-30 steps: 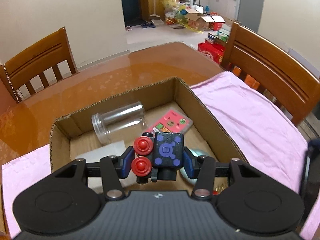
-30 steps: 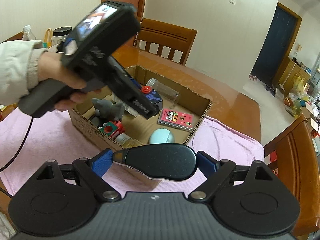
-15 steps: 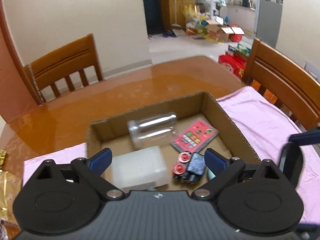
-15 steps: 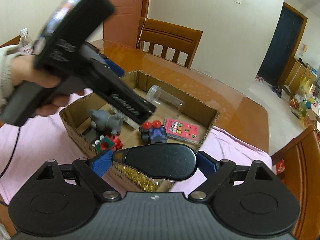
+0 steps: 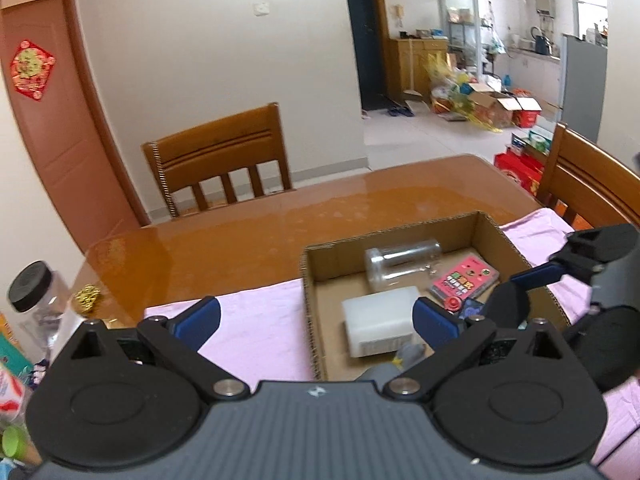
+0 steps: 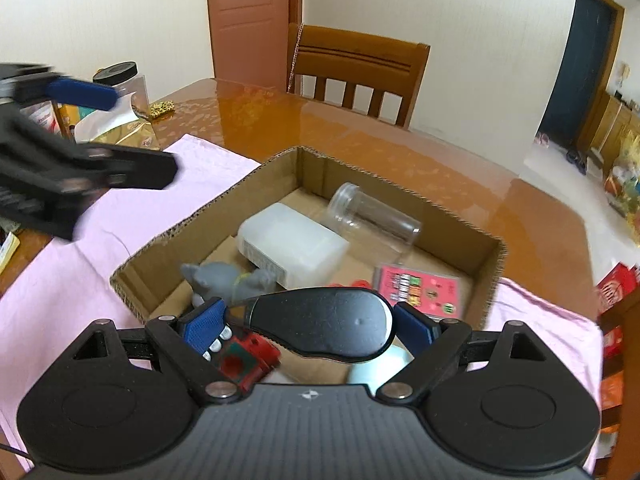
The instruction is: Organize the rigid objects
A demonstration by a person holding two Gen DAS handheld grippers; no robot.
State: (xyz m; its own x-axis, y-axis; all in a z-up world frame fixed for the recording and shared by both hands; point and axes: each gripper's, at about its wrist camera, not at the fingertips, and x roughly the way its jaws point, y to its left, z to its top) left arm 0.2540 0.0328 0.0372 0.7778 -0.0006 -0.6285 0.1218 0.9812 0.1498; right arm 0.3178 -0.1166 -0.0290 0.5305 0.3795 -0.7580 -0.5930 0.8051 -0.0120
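An open cardboard box [image 5: 400, 240] [image 6: 360, 172] on a pink cloth holds a clear jar [image 5: 402, 262] on its side, a white block [image 5: 378, 318], a pink card pack [image 5: 464, 280], a dark blue cube with red buttons [image 5: 468, 308], a grey toy animal [image 6: 224, 280] and a red block toy [image 6: 248, 356]. My left gripper [image 5: 316, 316] hangs above the box's left edge, its jaws opening with nothing between them. My right gripper [image 6: 310, 324] is shut on a black mouse [image 6: 320, 328] over the box's near side.
The pink cloth [image 6: 120, 216] lies on a glossy wooden table [image 5: 280, 232]. Wooden chairs [image 5: 224, 164] stand at the far side and at the right. A black-lidded jar [image 6: 124, 84] and packets crowd the table's left end.
My left gripper let go of the blue cube, which now lies in the box. It opened wide and drew back up and to the left. My right gripper carried the black mouse in over the box.
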